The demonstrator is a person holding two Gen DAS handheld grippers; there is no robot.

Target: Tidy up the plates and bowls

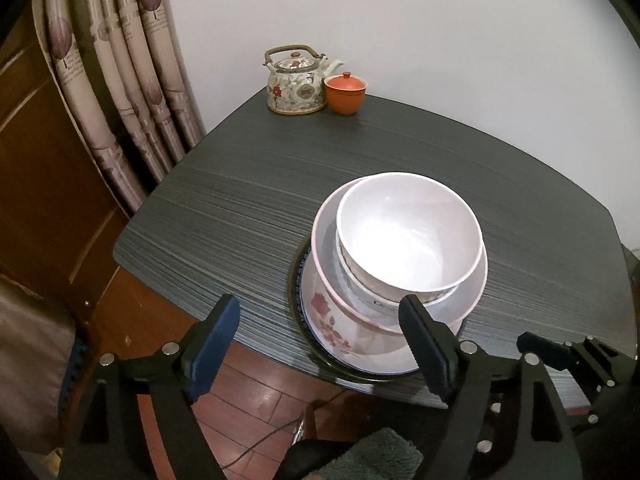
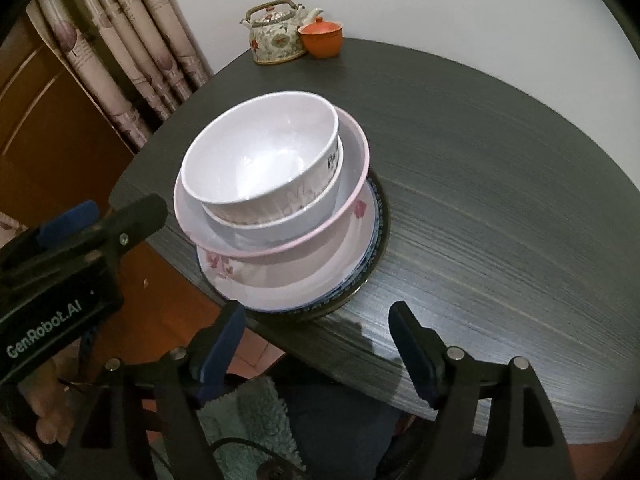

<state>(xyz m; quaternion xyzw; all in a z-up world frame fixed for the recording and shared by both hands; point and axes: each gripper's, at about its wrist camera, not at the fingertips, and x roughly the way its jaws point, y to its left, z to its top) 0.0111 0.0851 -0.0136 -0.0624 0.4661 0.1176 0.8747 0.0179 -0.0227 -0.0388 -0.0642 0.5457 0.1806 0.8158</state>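
Note:
A stack of dishes stands near the front edge of the dark table [image 1: 240, 200] [image 2: 500, 200]. A white bowl [image 1: 408, 232] [image 2: 256, 160] sits on top, nested in a smaller bowl and a pink-rimmed bowl [image 1: 476, 280] [image 2: 356, 148]. Under them lie a flowered plate [image 1: 336, 320] [image 2: 280, 276] and a dark-rimmed plate [image 1: 296, 280] [image 2: 380, 240]. My left gripper [image 1: 318, 312] [image 2: 120, 210] is open just short of the stack's near left side, holding nothing. My right gripper [image 2: 318, 312] [image 1: 564, 346] is open over the table edge to the right of the stack, also with nothing between its fingers.
A flowered teapot [image 1: 296, 84] [image 2: 276, 36] and an orange lidded cup [image 1: 345, 94] [image 2: 322, 38] stand at the table's far corner by the wall. A curtain [image 1: 120, 80] hangs at the left. Below the edge are wooden floor [image 1: 256, 400] and a fluffy green cloth [image 2: 240, 412].

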